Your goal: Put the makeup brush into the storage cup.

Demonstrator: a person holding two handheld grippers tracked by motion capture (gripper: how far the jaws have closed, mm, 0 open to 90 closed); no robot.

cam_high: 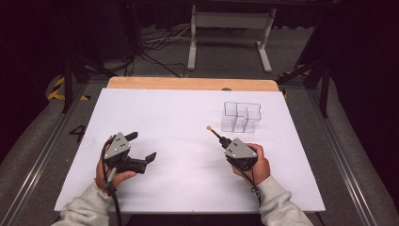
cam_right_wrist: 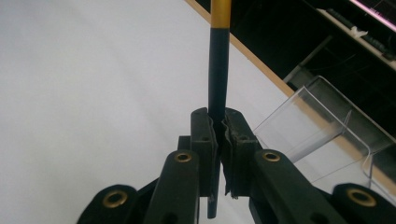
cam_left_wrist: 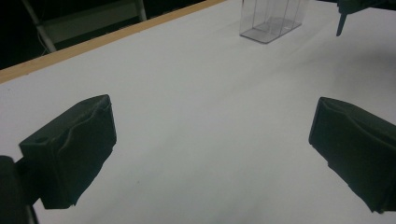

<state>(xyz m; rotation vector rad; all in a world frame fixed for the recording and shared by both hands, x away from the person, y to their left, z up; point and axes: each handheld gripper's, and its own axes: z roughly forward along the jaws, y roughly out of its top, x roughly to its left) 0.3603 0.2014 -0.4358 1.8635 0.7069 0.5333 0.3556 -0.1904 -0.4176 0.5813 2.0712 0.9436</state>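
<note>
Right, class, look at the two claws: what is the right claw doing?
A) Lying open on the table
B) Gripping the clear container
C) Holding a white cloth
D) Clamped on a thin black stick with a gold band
D: in the right gripper view the right claw is closed tight around the black stick, beside the clear container.

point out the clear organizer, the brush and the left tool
clear organizer (cam_high: 241, 117), high view, middle divider
brush (cam_right_wrist: 218, 70), right gripper view, black handle above the jaws
left tool (cam_high: 141, 146), high view, gap between its open jaws

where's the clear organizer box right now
In the high view the clear organizer box stands on the white table's far right part, just beyond the right gripper and its pencil.
</note>
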